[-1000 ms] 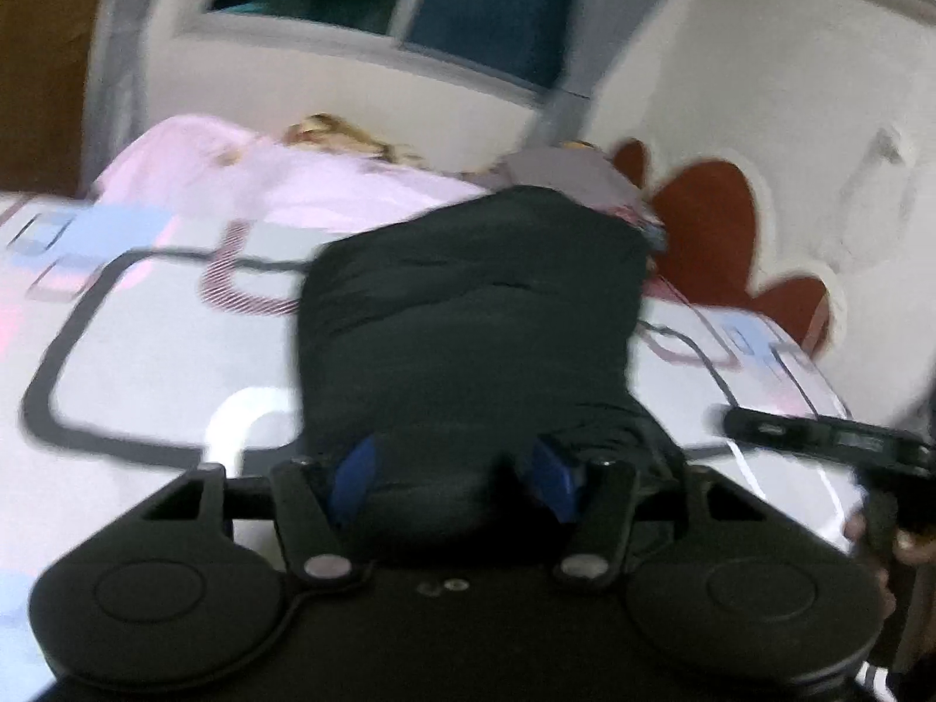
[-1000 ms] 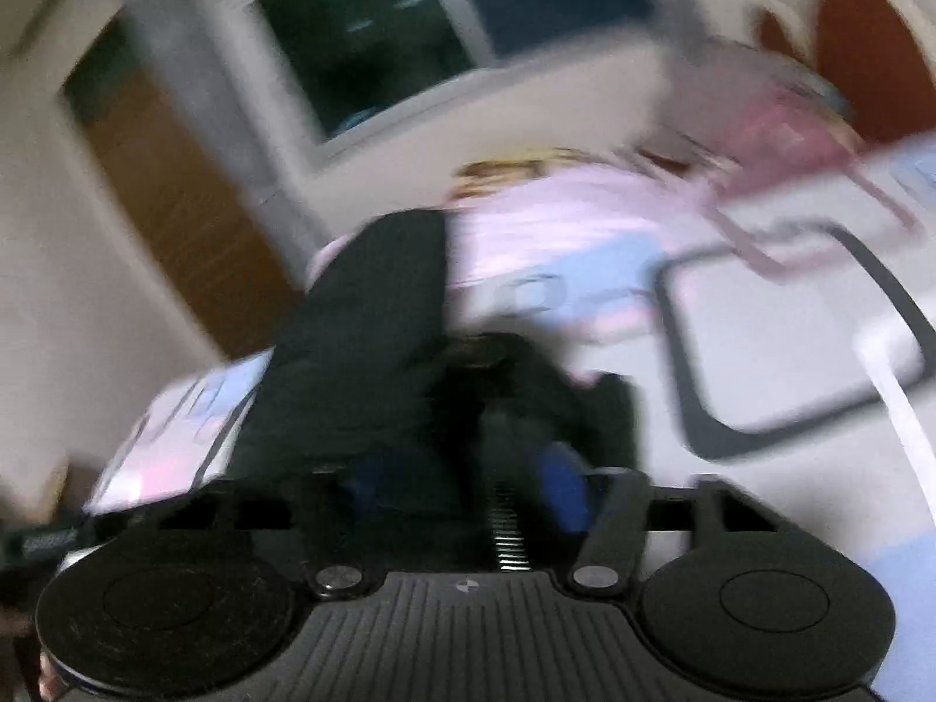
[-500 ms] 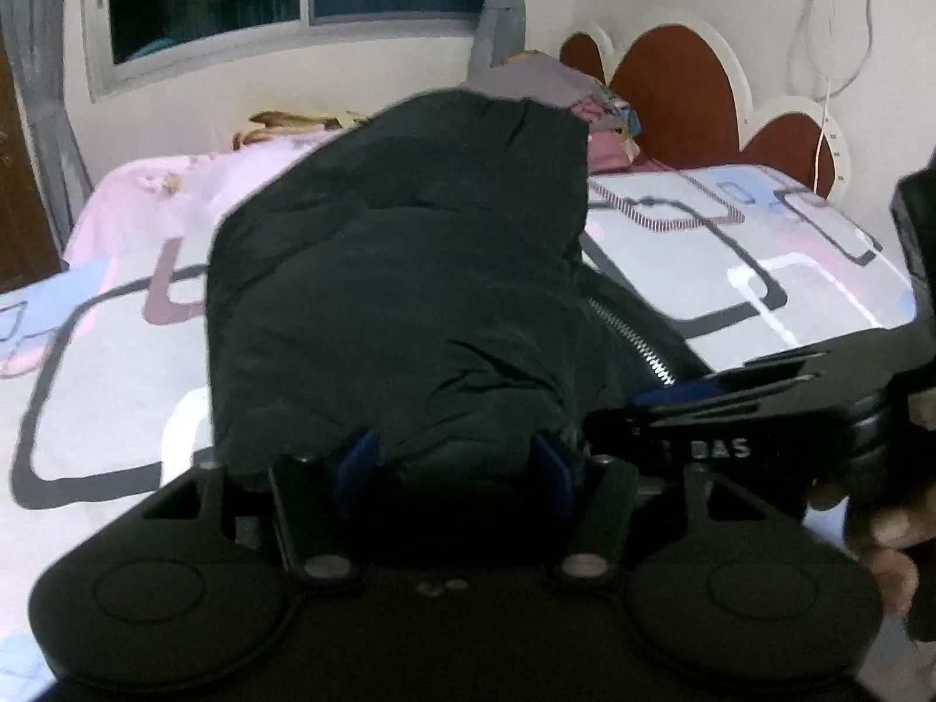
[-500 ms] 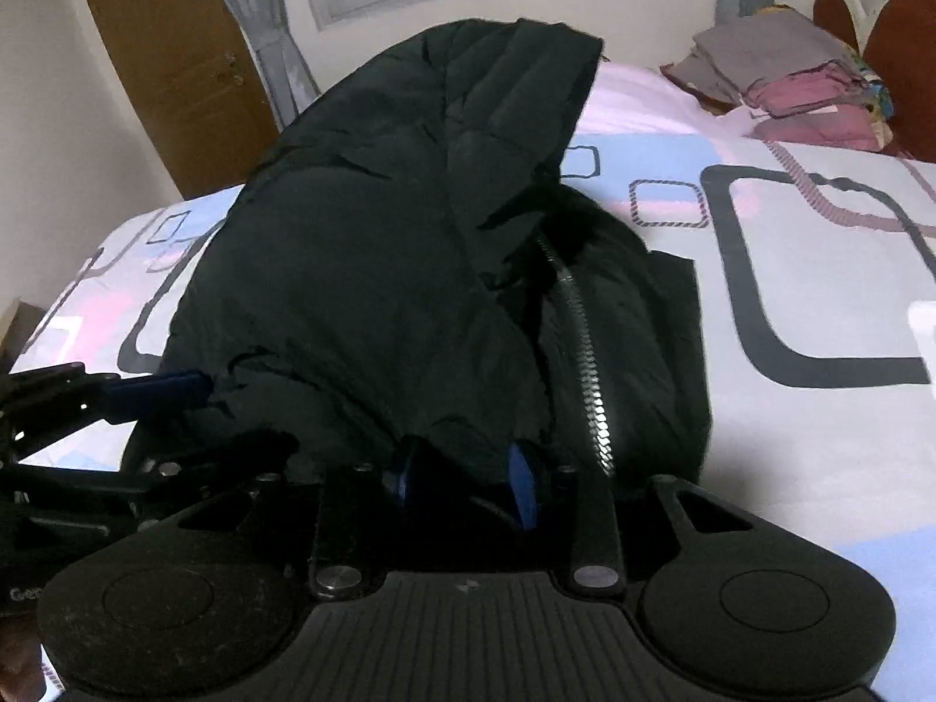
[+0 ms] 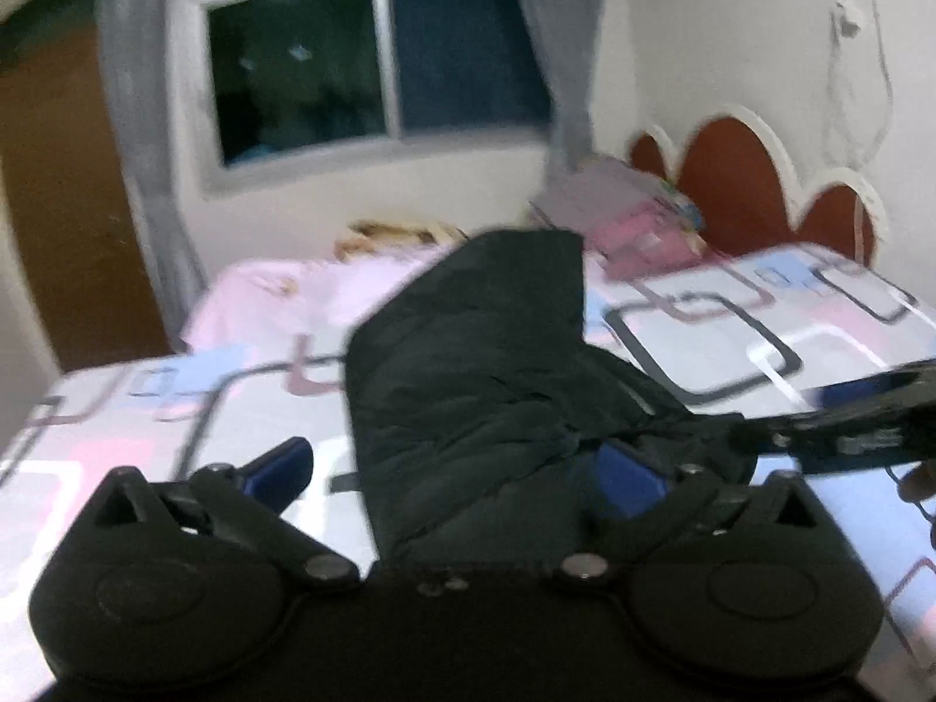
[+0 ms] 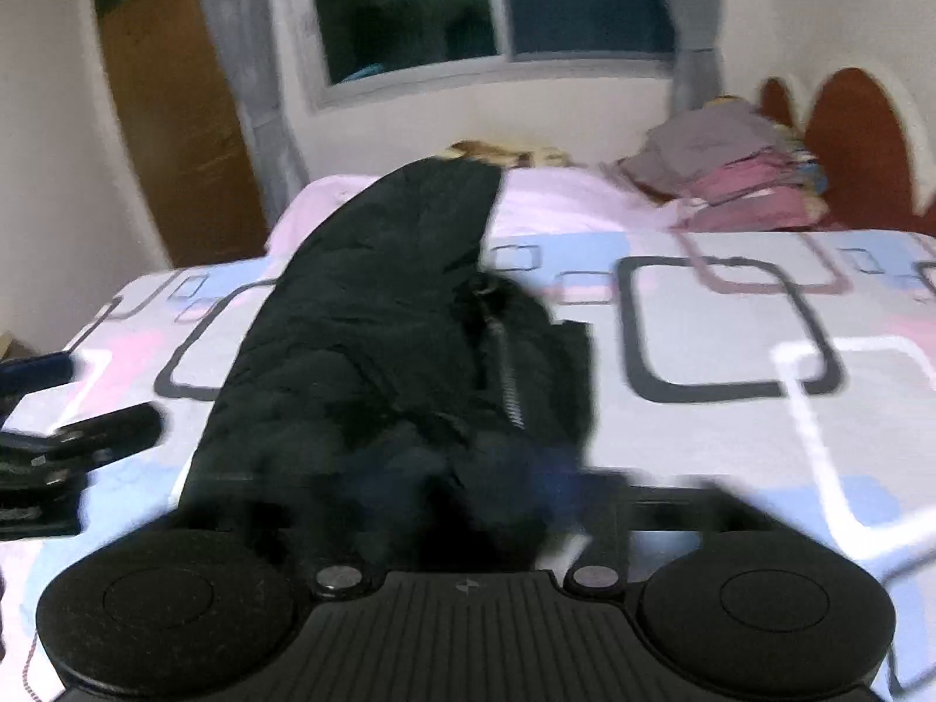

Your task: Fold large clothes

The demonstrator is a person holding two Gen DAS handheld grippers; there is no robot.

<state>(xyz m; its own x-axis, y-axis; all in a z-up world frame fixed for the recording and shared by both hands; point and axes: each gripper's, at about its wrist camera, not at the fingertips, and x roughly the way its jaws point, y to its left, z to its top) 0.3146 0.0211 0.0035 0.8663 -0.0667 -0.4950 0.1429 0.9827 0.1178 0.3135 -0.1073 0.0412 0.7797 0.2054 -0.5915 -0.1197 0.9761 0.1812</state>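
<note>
Spreading wide just now, the left gripper (image 5: 453,471) is seen with its blue pads (image 5: 281,468) apart and nothing clamped; the near hem of the black padded zip jacket (image 5: 468,386) lies loose between them. The right gripper (image 6: 462,497), blurred, has likewise been opening, with no grip visible. The jacket is laid lengthwise on the bed's patterned grey, pink and blue bedspread (image 6: 731,322).

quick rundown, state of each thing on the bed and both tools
black jacket: lying on the bed, folded over lengthwise, zipper showing on its right side
left tool: open, jaws just opened, near edge of jacket between them, not pinched
right tool: open, jaws just opened, blurred
pile of clothes: folded, stacked by the headboard
bed: covered with a patterned sheet
</note>
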